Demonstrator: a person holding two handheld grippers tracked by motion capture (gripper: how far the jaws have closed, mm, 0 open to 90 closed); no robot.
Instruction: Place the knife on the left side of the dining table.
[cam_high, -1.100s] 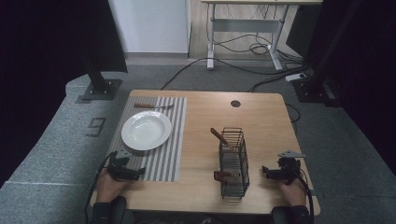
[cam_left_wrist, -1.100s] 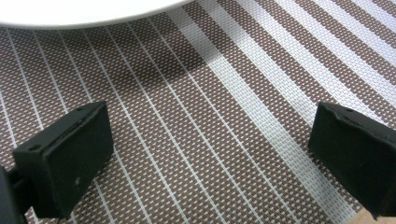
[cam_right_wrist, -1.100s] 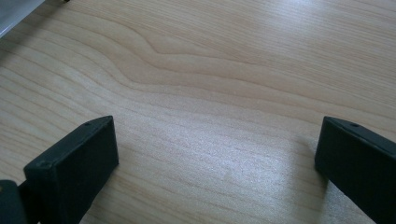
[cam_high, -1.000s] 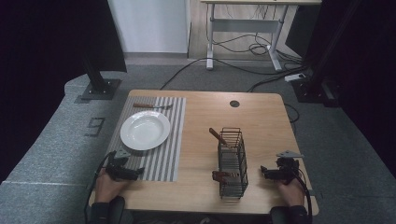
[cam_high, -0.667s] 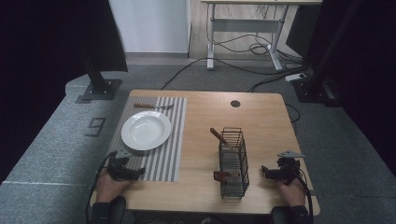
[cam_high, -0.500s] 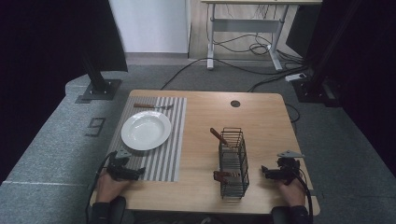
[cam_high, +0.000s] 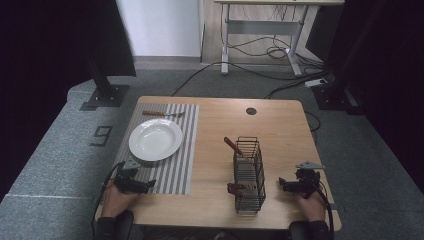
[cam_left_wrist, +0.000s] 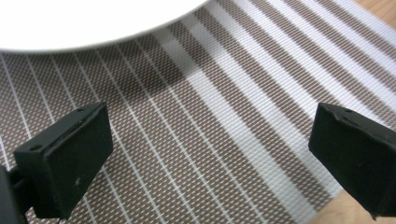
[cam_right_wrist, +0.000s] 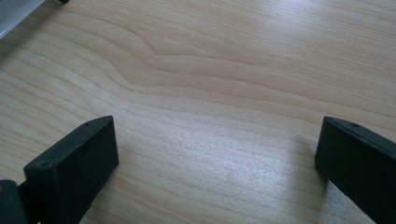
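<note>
High view, first: found the left tool (cam_high: 145, 186) low over the near end of the striped placemat (cam_high: 175, 162), just short of the white plate (cam_high: 155, 139), and the right tool (cam_high: 282, 184) low at the near right of the worktop (cam_high: 280, 125), pointed toward the wire basket (cam_high: 248, 172) but apart from it. Saw in the left gripper view both black jaws spread wide, with nothing between them but mat weave and the plate's rim just beyond. Saw the same in the right gripper view, jaws set wide over bare wood and gripping nothing. Counted two brown-handled pieces in the basket, a leaning utensil (cam_high: 231, 145) sticking out at the far end and a low utensil (cam_high: 239, 189) poking through the near side. Noted also a third utensil (cam_high: 162, 113) flat on the placemat beyond the plate, its kind too small to tell. Judged the step in hand as the very start of laying the place: a reach not yet begun, nothing picked from the basket. Reckoned the next move called for the right tool to rise and swing over the basket, line its jaws across the leaning handle, close firmly on it, then draw it straight up clear of the wires before crossing to the placemat. Expected the light basket might tip or drag if the handle caught
</note>
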